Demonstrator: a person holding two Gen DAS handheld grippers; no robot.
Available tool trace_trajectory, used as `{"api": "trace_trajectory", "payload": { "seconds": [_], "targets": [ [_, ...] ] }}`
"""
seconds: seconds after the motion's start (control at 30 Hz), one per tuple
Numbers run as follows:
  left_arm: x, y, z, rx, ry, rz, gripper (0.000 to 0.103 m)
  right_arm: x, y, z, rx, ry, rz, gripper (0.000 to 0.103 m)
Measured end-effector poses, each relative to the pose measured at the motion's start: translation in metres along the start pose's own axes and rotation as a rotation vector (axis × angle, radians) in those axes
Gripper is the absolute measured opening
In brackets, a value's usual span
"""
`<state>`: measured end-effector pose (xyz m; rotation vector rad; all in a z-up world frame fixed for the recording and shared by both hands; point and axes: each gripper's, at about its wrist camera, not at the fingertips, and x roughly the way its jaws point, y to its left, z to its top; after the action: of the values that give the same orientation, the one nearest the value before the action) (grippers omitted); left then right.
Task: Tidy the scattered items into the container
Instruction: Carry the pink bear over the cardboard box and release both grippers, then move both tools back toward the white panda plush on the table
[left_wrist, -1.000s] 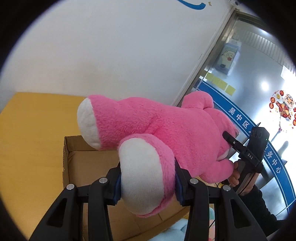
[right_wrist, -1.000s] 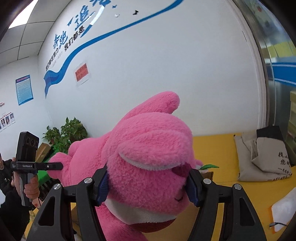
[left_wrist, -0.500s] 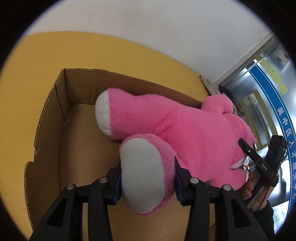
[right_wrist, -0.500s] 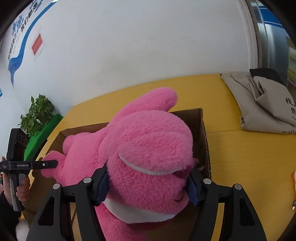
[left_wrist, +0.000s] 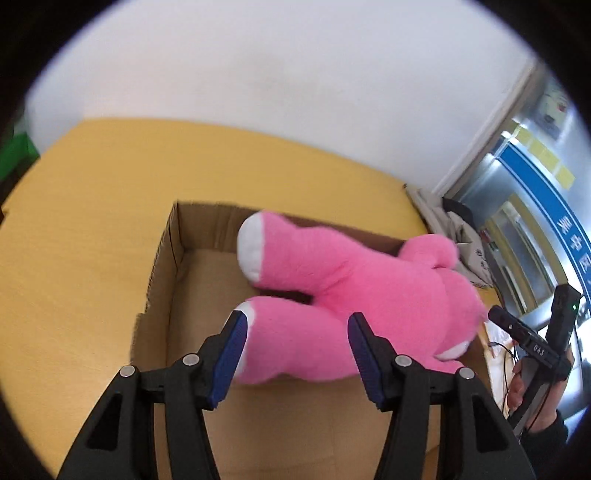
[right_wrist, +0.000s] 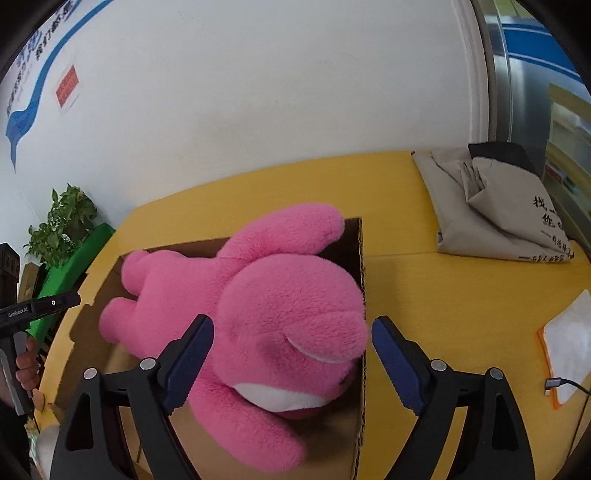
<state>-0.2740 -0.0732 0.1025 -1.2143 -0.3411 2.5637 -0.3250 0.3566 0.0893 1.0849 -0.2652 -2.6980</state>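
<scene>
The left claw (left_wrist: 295, 354) is opening, its pads parting from the pink plush bear's (right_wrist: 266, 325) leg; the bear lies in the cardboard box (left_wrist: 162, 280). The right claw (right_wrist: 291, 363) spreads wide around its head. Release step; next, I judge, both withdraw upward.

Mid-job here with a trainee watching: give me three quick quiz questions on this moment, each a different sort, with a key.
1. True or false: the pink plush bear lies in the brown cardboard box.
2. The right gripper brackets which part? A leg; B head; C arm.
3. Fill in: the left gripper brackets the bear's ____.

Key: 1 true. 2 B; its jaws are opening, clear of the plush. 3 leg; those jaws are opening too.
</scene>
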Motion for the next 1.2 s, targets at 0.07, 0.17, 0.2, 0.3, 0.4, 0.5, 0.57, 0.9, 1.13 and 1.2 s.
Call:
{"api": "trace_trajectory", "payload": {
  "seconds": [0.07, 0.17, 0.2, 0.3, 0.4, 0.5, 0.57, 0.9, 1.13, 1.2],
  "targets": [
    [-0.029, -0.011, -0.004, 0.051, -0.046, 0.003, 0.061, -0.032, 0.007, 0.001, -0.005, -0.043, 0.031, 0.097],
    [-0.069, -0.037, -0.016, 0.124, -0.128, 0.032, 0.070, -0.079, 0.022, -0.007, -0.014, -0.093, 0.092, 0.103],
    [-0.077, -0.049, -0.017, 0.143, -0.152, 0.039, 0.073, -0.093, 0.029, -0.012, -0.026, -0.097, 0.110, 0.103],
    [-0.111, -0.069, -0.039, 0.200, -0.228, 0.059, 0.078, -0.130, 0.054, -0.035, -0.083, -0.101, 0.126, 0.103],
    [-0.134, -0.090, -0.064, 0.234, -0.276, 0.103, 0.078, -0.161, 0.074, -0.069, -0.110, -0.114, 0.117, 0.103],
    [-0.153, -0.104, -0.099, 0.240, -0.310, 0.161, 0.078, -0.185, 0.086, -0.105, -0.094, -0.124, 0.077, 0.103],
    [-0.163, -0.114, -0.122, 0.262, -0.315, 0.178, 0.078, -0.197, 0.093, -0.128, -0.088, -0.136, 0.026, 0.103],
    [-0.176, -0.139, -0.201, 0.264, -0.294, 0.129, 0.078, -0.220, 0.123, -0.184, -0.111, -0.129, -0.037, 0.103],
    [-0.166, -0.133, -0.219, 0.199, -0.257, 0.141, 0.078, -0.218, 0.135, -0.202, -0.133, -0.095, -0.005, 0.103],
    [-0.170, -0.132, -0.224, 0.198, -0.284, 0.118, 0.078, -0.214, 0.136, -0.206, -0.144, -0.073, -0.024, 0.103]
  ]
}}
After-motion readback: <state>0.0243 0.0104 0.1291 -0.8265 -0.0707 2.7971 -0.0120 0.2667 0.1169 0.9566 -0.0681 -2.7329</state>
